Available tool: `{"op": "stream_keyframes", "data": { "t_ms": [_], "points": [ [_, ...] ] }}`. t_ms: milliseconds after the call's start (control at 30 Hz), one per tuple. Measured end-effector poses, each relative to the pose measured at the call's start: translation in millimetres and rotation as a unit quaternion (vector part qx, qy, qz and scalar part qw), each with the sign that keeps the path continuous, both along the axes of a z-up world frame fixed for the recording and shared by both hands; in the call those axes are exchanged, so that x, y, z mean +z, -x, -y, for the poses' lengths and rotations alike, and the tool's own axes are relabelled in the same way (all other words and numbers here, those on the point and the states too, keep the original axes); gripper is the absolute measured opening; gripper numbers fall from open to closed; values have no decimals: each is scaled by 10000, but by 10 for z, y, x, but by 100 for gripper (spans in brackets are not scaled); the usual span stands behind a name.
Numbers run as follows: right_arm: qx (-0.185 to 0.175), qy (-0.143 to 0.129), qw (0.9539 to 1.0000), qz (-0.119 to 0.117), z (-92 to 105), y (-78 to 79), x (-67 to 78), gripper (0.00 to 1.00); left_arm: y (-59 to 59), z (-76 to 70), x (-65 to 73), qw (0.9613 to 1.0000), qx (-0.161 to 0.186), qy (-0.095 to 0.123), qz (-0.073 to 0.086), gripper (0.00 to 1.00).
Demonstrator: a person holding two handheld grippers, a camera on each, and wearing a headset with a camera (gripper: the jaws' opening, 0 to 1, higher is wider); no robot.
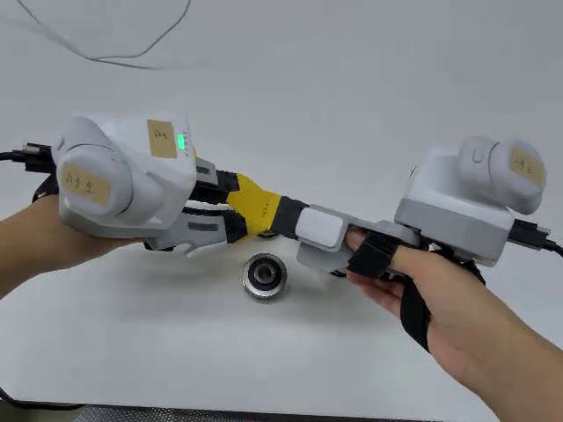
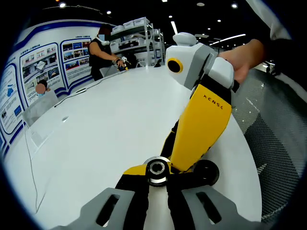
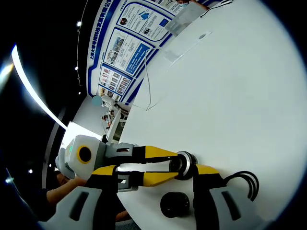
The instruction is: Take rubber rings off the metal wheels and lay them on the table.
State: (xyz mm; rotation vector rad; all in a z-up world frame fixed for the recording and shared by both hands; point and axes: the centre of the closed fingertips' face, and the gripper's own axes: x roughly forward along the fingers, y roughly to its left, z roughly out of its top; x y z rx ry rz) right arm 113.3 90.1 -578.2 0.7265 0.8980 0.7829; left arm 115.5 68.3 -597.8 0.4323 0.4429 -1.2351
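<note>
A small metal wheel is held off the table between the black-and-yellow jaw tips of my left gripper, which is shut on it. My right gripper reaches in from the opposite side with its jaws spread wide. Its right jaw tip touches the same wheel. In the head view the two grippers cross above the table, the left gripper under the right gripper. A second wheel with a black rubber ring lies on the white table below them. Loose black rubber rings lie nearby.
A thin cable runs across the far part of the table. The table's front edge is close to the person. A person stands at the table's far end, and wall posters are behind.
</note>
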Motion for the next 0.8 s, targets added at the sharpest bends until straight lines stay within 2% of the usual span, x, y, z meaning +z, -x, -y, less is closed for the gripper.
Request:
{"op": "stream_keyframes", "data": {
  "t_ms": [100,300,800],
  "points": [
    [5,-38,10000,-38,17,-13,-12,63,4,-3,0,10000,4,7,-2,13],
    [42,-205,9994,-272,48,31,-8,60,1,4,0,10000,-5,2,5,13],
    [-79,-208,9995,-211,104,44,-6,51,-1,4,-4,10000,1,-15,16,13]
  ]
}}
